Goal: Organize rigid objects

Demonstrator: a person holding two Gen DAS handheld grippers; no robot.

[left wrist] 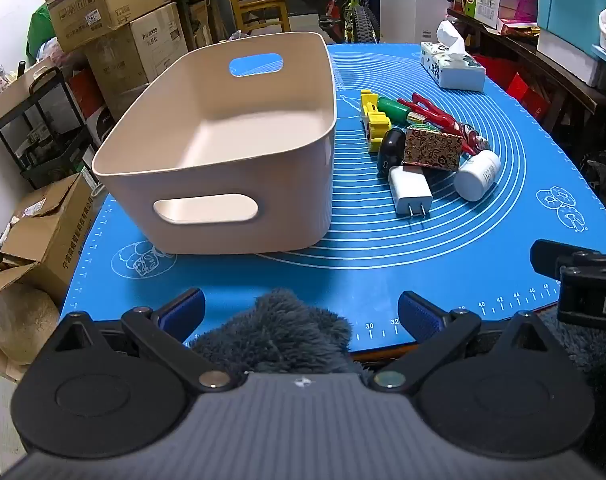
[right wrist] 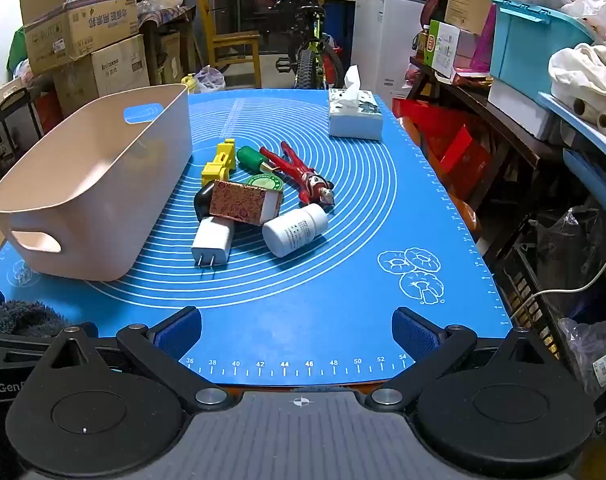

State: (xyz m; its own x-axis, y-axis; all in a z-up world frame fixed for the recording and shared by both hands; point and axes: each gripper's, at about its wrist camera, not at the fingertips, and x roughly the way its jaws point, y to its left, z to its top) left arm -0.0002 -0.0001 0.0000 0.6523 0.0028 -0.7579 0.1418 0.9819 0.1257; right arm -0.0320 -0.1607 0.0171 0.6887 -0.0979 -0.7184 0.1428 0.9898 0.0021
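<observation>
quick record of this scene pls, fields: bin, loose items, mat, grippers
bin: beige bin, nothing inside, left on the mat
loose items: white charger, white bottle on its side, patterned box, red figure, yellow toy, clustered right of the bin
mat: blue mat
grippers: left gripper and right gripper open, holding nothing

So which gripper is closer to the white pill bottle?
Right. The right gripper faces the white pill bottle almost straight ahead; the left gripper sits further left, before the bin.
</observation>
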